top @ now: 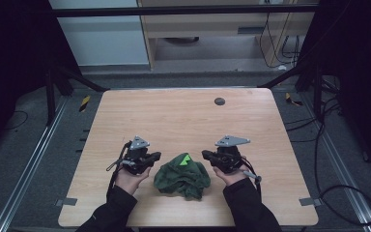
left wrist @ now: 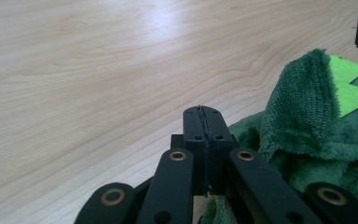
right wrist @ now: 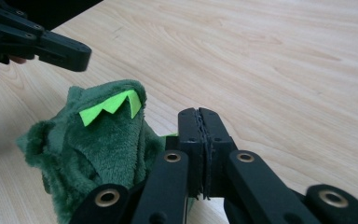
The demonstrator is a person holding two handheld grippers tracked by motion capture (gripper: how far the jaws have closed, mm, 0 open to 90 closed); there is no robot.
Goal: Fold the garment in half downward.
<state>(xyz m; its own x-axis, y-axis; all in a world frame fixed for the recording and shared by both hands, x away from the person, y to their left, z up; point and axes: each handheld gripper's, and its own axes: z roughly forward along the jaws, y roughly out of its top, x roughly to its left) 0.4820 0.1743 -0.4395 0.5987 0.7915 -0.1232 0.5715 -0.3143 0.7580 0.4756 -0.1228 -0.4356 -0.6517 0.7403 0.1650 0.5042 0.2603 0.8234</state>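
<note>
Two closed grippers beside green cloth (top: 182,176)

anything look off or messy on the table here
Only the green fleece cloth: it lies crumpled in a heap near the table's front edge, between the left gripper and right gripper, a bright green zigzag trim poking out on top. Both grippers' jaws are shut, empty. Nothing looks spilled or damaged.
</note>
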